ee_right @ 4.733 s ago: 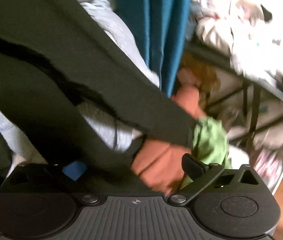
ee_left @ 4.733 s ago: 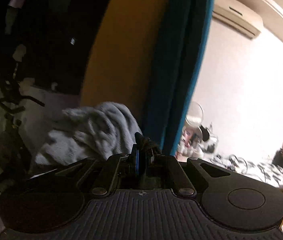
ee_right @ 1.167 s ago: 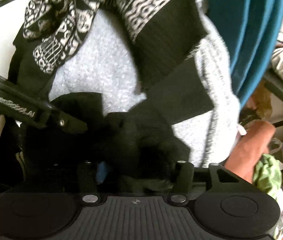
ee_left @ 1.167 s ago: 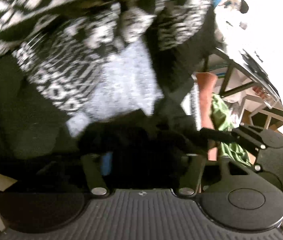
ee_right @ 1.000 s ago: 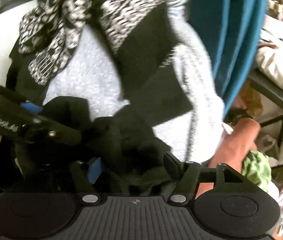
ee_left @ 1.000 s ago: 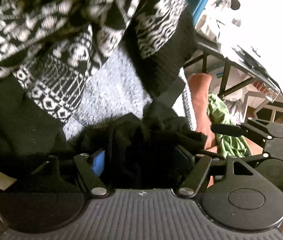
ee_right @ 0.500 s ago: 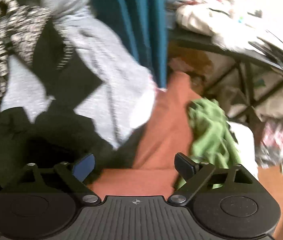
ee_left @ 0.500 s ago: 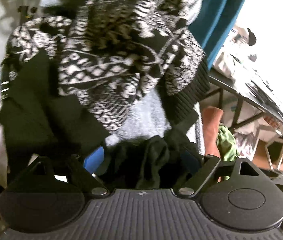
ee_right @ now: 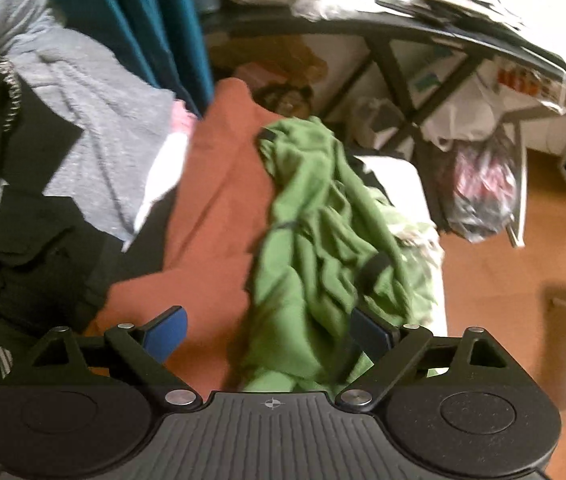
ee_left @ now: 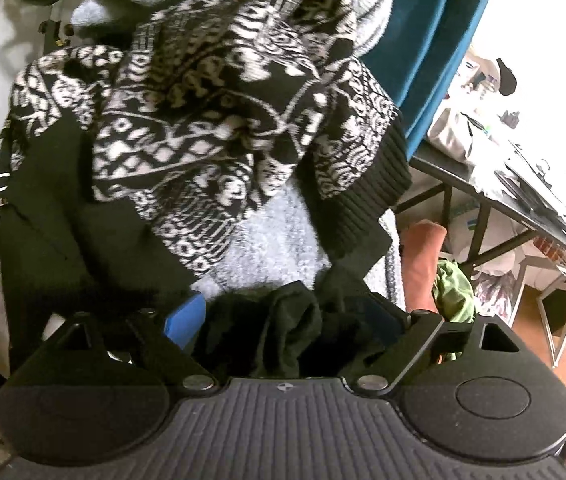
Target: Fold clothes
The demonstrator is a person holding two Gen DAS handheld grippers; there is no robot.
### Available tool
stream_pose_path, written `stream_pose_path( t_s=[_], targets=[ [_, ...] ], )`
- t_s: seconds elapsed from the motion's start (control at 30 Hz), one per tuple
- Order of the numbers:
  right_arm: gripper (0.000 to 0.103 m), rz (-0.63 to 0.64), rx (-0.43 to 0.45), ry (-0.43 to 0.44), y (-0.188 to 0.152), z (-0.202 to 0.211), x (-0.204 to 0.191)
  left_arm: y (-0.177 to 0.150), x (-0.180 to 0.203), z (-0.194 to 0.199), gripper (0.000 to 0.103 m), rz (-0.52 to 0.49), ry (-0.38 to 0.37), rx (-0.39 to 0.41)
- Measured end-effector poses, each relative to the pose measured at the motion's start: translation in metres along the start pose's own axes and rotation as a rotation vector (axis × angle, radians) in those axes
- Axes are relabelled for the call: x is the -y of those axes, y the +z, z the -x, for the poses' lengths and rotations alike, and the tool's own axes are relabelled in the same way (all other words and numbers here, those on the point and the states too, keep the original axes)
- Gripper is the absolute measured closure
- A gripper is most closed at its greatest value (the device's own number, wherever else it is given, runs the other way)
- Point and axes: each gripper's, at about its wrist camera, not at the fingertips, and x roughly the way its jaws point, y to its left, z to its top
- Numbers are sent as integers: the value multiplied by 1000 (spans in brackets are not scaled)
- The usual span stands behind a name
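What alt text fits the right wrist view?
The right gripper hangs with open, empty jaws over a crumpled green garment lying on a rust-coloured cloth. A grey fleece and black clothes lie left; a cluttered table stands behind.

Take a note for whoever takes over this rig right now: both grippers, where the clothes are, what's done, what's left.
Left gripper: open, crumpled black garment lying loose between its fingers.
Right gripper: open, empty, above the green garment and rust-orange fabric.
Patterned sweater and grey fleece are heaped unfolded.
Done: nothing looks folded.
Left: fold every piece; green one seems the likely next pick.
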Motion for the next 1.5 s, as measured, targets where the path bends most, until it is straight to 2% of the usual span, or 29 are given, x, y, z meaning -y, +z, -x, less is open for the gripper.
stream_pose_path(
  t_s=[0.3,0.7,0.9,1.17,1.3,1.5],
  targets=[
    [16,-99,-12,-42,-6,2,25,2,9,-10,15,-21,-6,-21],
    [13,-86,-23,-29,-1,-5,20,2,8,-16,15,-29,33,-32],
    [11,-81,-29,-36,0,-7,20,-3,13,-25,15,-67,46,-43],
    [12,-117,-48,-70,-9,-9,39,-3,23,-37,15,-100,39,-63],
    [14,-164,-63,-98,-18,-10,56,-4,30,-42,15,-114,27,-77],
    [24,-233,-95,-110,-34,-7,82,-7,43,-48,15,-130,3,-98]
  ],
)
